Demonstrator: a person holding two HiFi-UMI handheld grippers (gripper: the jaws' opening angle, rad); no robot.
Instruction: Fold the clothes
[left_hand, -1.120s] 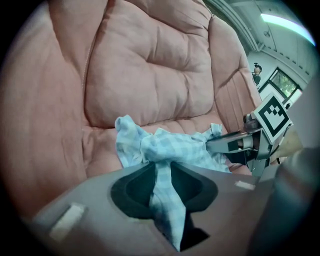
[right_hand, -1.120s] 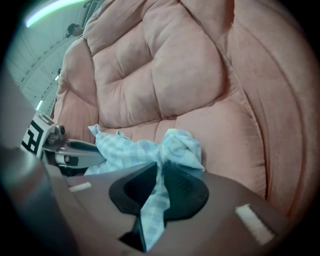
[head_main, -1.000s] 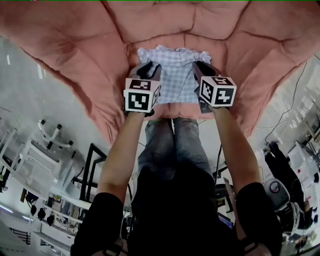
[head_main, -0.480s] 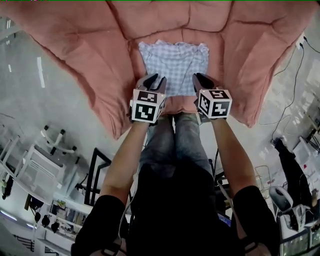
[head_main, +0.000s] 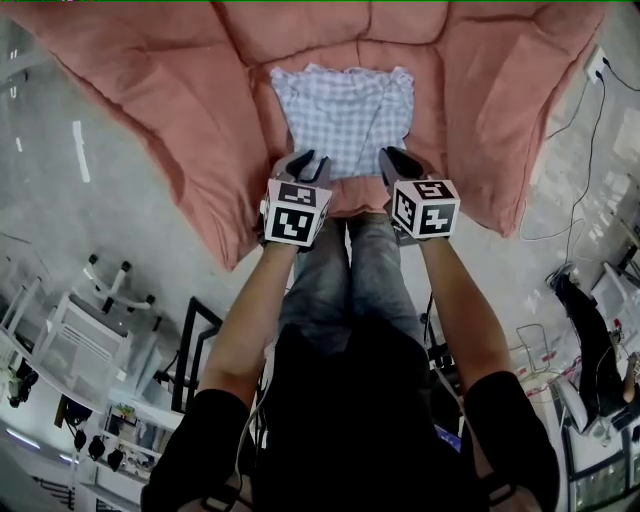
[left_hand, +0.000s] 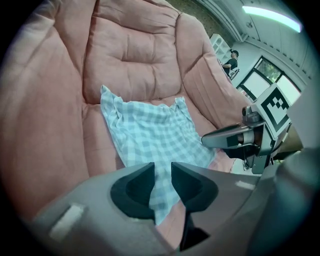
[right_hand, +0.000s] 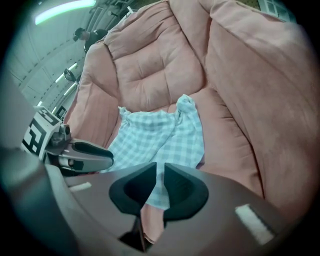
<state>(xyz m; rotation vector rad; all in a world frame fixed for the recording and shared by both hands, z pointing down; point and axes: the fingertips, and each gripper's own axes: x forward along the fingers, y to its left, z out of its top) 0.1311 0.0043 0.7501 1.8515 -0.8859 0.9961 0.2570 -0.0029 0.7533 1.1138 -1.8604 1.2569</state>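
head view / progress: blue-and-white checked fabric garment (head_main: 345, 115) spread as one flat layer on salmon-pink quilted padded seat (head_main: 150, 90). No fold visible. Reads as the laying-out step, every fold left to do.
head view / garment place: middle of seat, at 12 o'clock from both grippers. Frilled edge far, plain hem near.
head view / left gripper (head_main: 312, 158): at garment's 7 o'clock corner, on near hem.
head view / right gripper (head_main: 395, 160): at 5 o'clock corner, level with left gripper.
head view / arm pose: both forearms (head_main: 245, 300) stretched forward, parallel, close together. Grippers pitched steeply down, black-and-white marker cubes (head_main: 293, 212) facing camera.
left gripper view / jaws: nearly closed, thin slit only. Checked hem runs through slit and shows again below at 6 o'clock, so pinched.
left gripper view / garment (left_hand: 150, 130): fans out toward 12 o'clock over seat base. Soft wrinkles, no doubled layer. Right gripper's finger in at 3 o'clock, at opposite corner.
right gripper view / jaws: narrower gap than left. Strip of check caught between pads, tail showing at 6 o'clock.
right gripper view / garment (right_hand: 165, 135): same flat spread toward 12 o'clock, far corners bunched slightly. Left gripper at 9 o'clock.
remaining: judged as full fold sequence plus final tidy. Near hem held at both corners, ready to carry toward far edge.
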